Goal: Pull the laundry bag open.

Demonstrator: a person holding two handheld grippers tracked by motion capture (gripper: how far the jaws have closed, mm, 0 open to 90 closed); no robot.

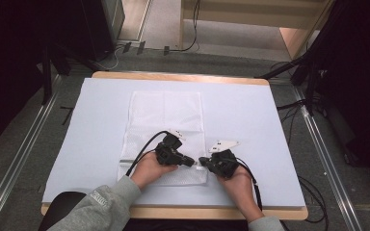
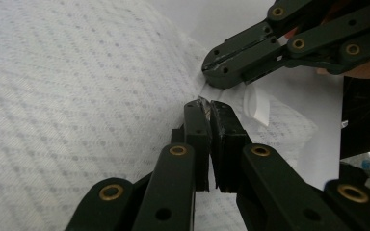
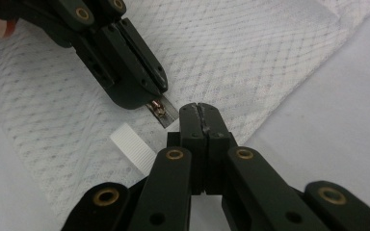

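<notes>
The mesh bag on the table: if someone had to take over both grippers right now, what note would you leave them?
Left gripper: shut on the zipper pull of the white mesh bag.
Right gripper: shut on the bag's near edge, beside the zipper end.
Bag: flat on the white table cover, near the front; a white ribbed tab lies by the fingers.
Done: both grips set.
Left: probably sliding the zipper; whether open or shut, I cannot tell.

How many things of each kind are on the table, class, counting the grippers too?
White mesh laundry bag: 1
Metal zipper pull: 1
White ribbed tab: 1
Black grippers: 2, the left gripper shut on the zipper pull, the right gripper shut beside it
Total: 5
</notes>
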